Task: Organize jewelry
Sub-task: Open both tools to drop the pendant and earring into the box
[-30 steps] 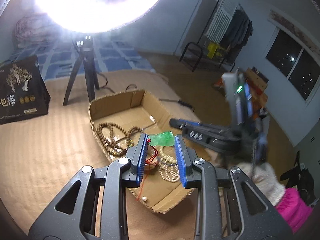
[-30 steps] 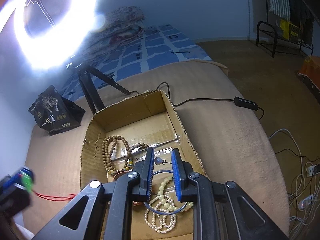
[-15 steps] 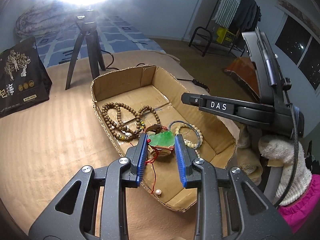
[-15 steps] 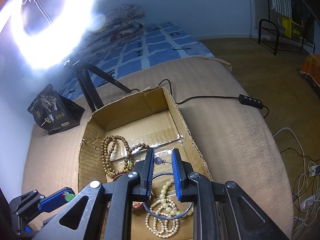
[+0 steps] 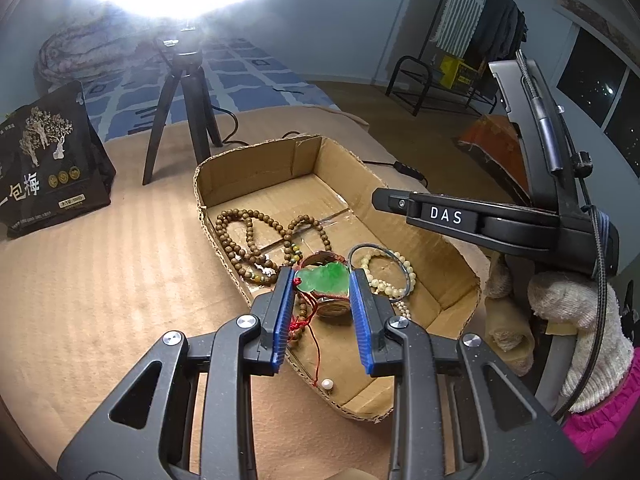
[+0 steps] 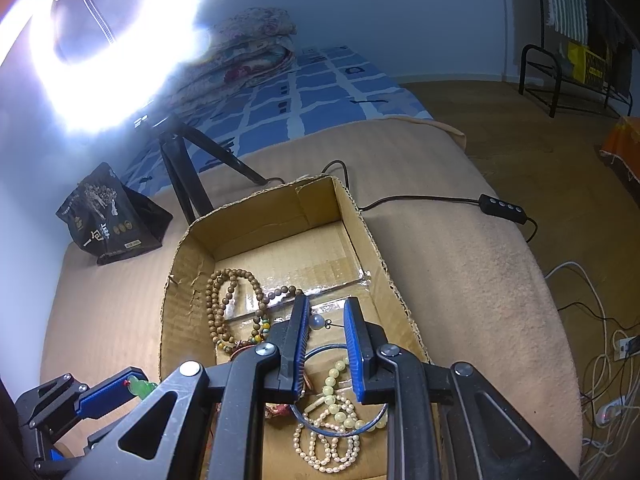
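Right over the open brown cardboard box (image 5: pixel 280 168), the left gripper (image 5: pixel 322 284) holds a carved green jade pendant (image 5: pixel 323 278) clamped between its blue pads, a red cord (image 5: pixel 310 320) trailing from it down to the box floor. Inside the box, toward its far left wall, lies a long strand of brown wooden beads (image 5: pixel 240 240); nearer its right wall sit a thin dark bangle (image 5: pixel 382 270) and a pale cream bead bracelet (image 5: pixel 394 276). One loose white pearl (image 5: pixel 328 384) rests by the box's near edge. The right gripper (image 6: pixel 326 322) hangs above the box with its blue pads a narrow gap apart; a small grey bead on a wire pin (image 6: pixel 318 322) shows in that gap, whether pinched I cannot tell.
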Action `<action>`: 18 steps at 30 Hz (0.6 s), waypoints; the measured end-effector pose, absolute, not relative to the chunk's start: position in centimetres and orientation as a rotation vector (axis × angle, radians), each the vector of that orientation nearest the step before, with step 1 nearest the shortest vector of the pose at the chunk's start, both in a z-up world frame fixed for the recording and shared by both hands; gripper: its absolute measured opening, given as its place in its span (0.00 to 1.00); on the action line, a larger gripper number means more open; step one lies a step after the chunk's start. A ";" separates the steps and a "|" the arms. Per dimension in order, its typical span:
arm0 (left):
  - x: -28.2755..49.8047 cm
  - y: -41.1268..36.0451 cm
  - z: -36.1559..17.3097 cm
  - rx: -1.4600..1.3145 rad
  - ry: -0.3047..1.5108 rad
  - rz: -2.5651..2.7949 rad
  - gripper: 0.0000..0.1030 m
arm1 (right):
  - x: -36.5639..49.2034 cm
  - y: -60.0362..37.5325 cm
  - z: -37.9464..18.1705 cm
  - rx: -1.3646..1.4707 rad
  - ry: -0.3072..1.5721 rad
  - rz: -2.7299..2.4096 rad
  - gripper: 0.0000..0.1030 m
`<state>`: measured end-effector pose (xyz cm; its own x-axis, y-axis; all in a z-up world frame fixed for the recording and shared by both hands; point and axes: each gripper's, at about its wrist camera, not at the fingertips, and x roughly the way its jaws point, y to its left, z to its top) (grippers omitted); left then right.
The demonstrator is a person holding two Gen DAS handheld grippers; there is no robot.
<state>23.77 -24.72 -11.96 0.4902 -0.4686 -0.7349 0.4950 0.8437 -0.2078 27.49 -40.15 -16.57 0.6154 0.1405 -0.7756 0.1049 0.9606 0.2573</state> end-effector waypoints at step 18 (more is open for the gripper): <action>23.3 -24.1 -11.2 0.040 0.869 -0.559 0.38 | 26.7 -39.3 -14.6 0.238 0.878 0.000 0.57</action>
<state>23.27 -24.10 -11.16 0.5119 -0.4489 -0.7324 0.4807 0.8563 -0.1888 26.69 -39.26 -14.63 0.6405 0.0974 -0.7618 0.0979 0.9735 0.2068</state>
